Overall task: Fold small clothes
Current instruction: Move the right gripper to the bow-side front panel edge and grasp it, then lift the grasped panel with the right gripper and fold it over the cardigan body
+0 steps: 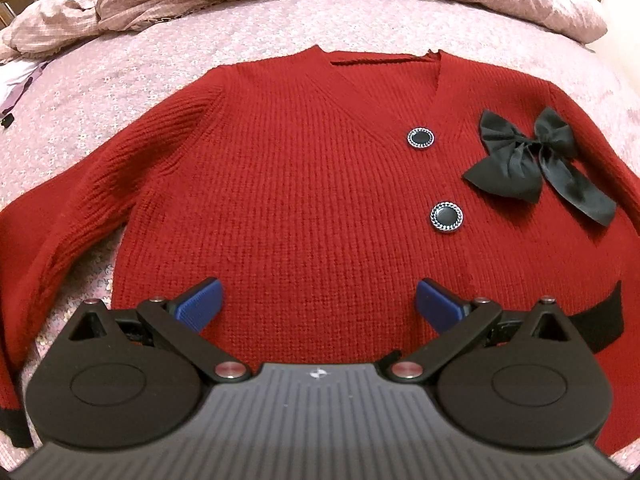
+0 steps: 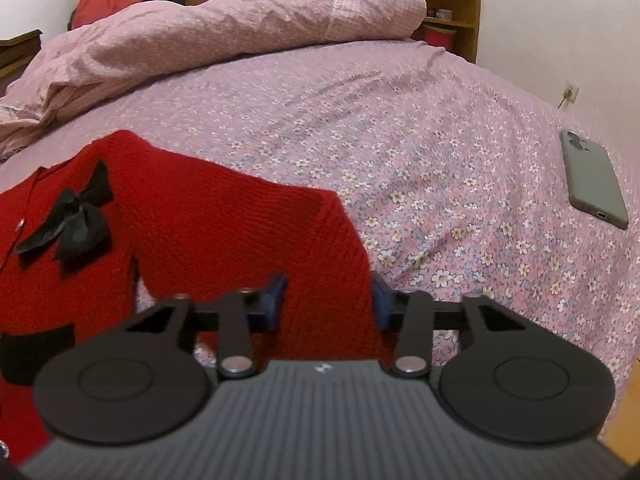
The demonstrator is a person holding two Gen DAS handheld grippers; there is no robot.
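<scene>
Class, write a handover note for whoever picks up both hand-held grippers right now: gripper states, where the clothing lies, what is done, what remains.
Left hand-held gripper: open, holding nothing, poised over the lower front of the red knitted cardigan.
Right hand-held gripper: the cardigan's sleeve lies between its blue fingers, which look closed on it.
The cardigan lies face up on the floral pink bedsheet, black ribbon bow showing, the other sleeve spread out.
A grey phone lies further right.
Done: garment laid flat.
Left: fold both sleeves in, then the body.
</scene>
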